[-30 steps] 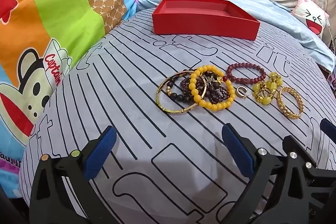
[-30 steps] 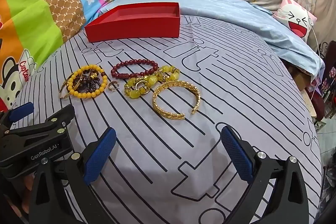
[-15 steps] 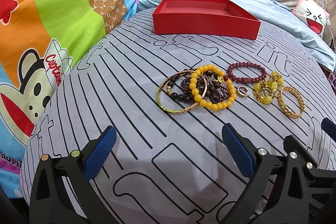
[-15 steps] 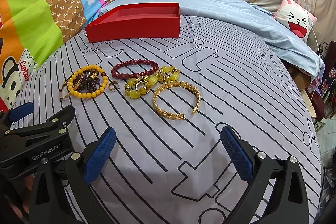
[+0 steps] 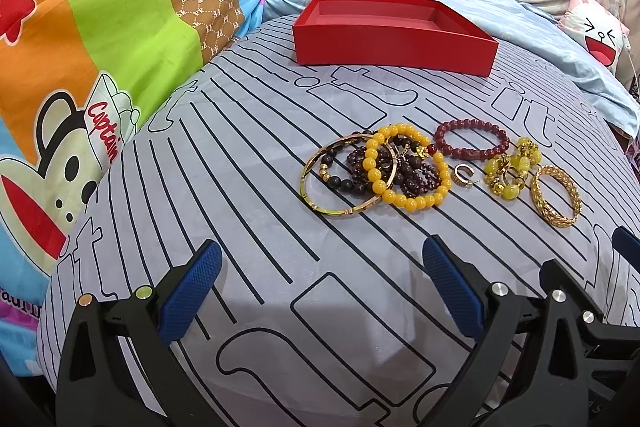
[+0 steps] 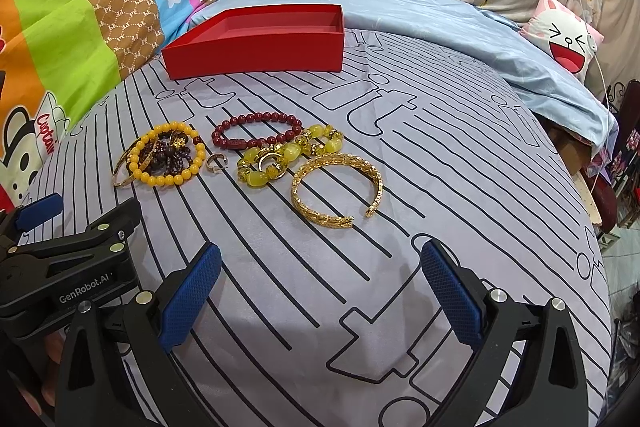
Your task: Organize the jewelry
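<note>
Our left claw (image 5: 316, 283) and right claw (image 6: 318, 281) hang spread wide and empty over the bed (image 6: 460, 155), near the bracelets (image 5: 404, 167); the red box (image 5: 394, 39) sits beyond.

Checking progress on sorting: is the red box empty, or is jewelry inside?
Empty as far as visible: the red box shows bare red floor; its near wall hides a strip.

A shallow rectangular red cardboard tray (image 6: 256, 45) sits on the grey line-patterned bedsheet (image 6: 420, 155). Nearer than the tray lies a dark red round-bead bracelet (image 6: 258, 131); nearer and left of the tray, a yellow round-bead bracelet (image 6: 170, 157); nearer and toward the tray's right end, an open gold woven-metal cuff (image 6: 336, 189).
</note>
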